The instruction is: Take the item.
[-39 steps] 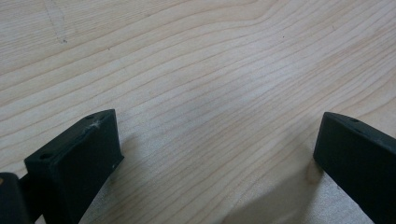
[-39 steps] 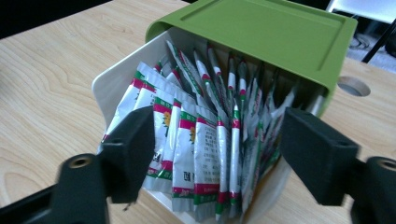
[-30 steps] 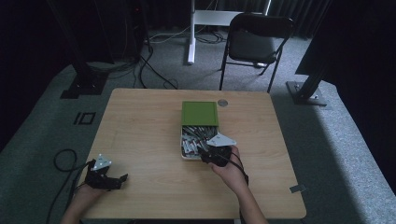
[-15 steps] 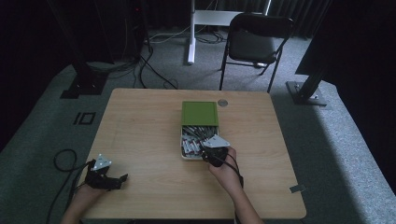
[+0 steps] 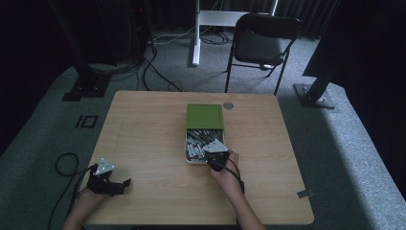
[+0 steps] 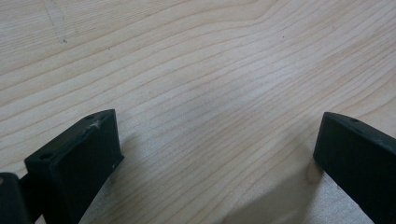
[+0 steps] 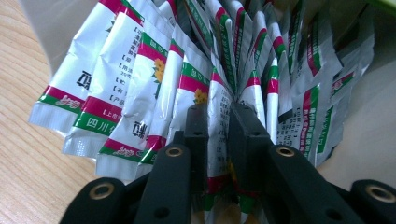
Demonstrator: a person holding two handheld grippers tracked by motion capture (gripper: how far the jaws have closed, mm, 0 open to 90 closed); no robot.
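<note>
The right gripper (image 7: 218, 116) has advanced into the box (image 5: 188, 158) and now pinches one sachet (image 7: 217, 98) in the row; extraction can follow. The left gripper (image 6: 215, 154) rests spread on the desk (image 5: 143, 129), well apart.

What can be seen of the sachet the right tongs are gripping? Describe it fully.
The sachet is a flat, shiny silver foil packet with red and green bands, printed characters and a small yellow flower. It stands on edge among a fanned row of matching sachets, pressed against its neighbours on both sides. The right tongs are shut on its lower part, one jaw flat on each face. It sits at the near end of the open box, below the green lid.
</note>
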